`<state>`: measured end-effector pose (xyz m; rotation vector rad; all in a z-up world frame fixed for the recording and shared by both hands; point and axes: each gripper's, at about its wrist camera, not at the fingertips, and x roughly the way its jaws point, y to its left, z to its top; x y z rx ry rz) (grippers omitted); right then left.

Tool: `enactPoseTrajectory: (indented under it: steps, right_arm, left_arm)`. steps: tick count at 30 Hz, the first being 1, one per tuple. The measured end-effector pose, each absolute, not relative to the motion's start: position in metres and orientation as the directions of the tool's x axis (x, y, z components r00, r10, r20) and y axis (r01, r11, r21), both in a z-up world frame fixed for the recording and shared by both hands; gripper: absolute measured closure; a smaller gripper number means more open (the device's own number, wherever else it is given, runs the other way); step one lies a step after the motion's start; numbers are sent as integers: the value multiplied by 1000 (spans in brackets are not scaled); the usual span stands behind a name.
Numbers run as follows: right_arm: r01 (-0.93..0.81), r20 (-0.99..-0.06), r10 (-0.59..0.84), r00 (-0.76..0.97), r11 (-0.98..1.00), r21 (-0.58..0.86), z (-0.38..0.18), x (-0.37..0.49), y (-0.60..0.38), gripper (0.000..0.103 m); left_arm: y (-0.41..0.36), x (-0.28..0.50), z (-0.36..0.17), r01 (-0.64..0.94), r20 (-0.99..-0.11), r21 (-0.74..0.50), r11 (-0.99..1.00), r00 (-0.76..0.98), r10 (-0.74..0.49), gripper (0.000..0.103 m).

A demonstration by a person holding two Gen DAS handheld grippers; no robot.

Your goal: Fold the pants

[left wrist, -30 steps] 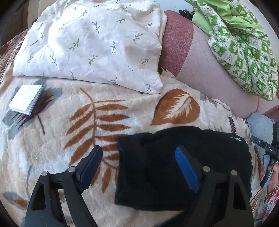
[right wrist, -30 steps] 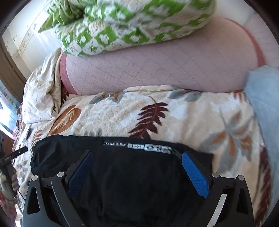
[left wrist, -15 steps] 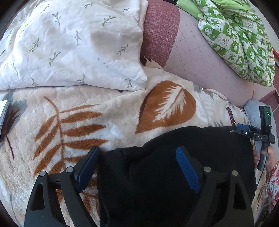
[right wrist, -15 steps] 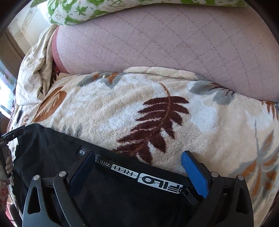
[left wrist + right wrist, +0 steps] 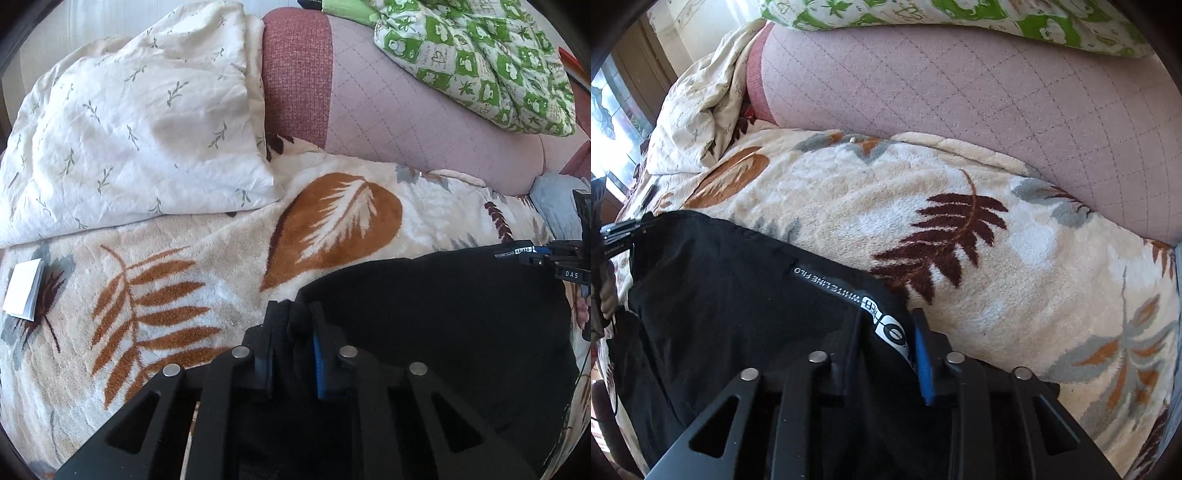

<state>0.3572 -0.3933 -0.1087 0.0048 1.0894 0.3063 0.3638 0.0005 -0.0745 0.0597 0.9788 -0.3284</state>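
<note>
1. Gripping a bunched edge of the black pants (image 5: 436, 314), the left gripper (image 5: 291, 332) sits at lower centre of the left wrist view, fingers clamped tight on the cloth.
2. Right gripper (image 5: 886, 325), lower centre of the right wrist view: jaws closing, waistband with white lettering pinched between the 2 fingers.
3. Pants lie on the leaf-print blanket (image 5: 184, 266), filling the lower right of the left view and lower left of the right view.
4. White leaf-sprig pillow (image 5: 140, 129) at upper left, its lower edge resting on the blanket.
5. Green-and-white quilt (image 5: 480, 59) at upper right, on the pink quilted cushion (image 5: 399, 122).
6. Small white booklet (image 5: 24, 288) at left edge, well apart from the pants.
</note>
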Motion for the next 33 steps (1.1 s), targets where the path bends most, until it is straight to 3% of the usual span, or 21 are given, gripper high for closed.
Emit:
enactPoseTrajectory:
  steps: [9, 20, 33]
  right_arm:
    - [-180, -826, 190, 531, 978, 109, -71, 328, -384, 79]
    - [-136, -752, 156, 640, 987, 89, -17, 237, -375, 81]
    - [-134, -784, 157, 601, 986, 95, -43, 114, -350, 80]
  left_arm:
    - [-4, 334, -23, 331, -763, -75, 941, 588, -268, 89]
    - [-8, 246, 24, 375, -682, -19, 927, 673, -286, 88]
    - [24, 146, -10, 348, -692, 123, 929, 701, -171, 86]
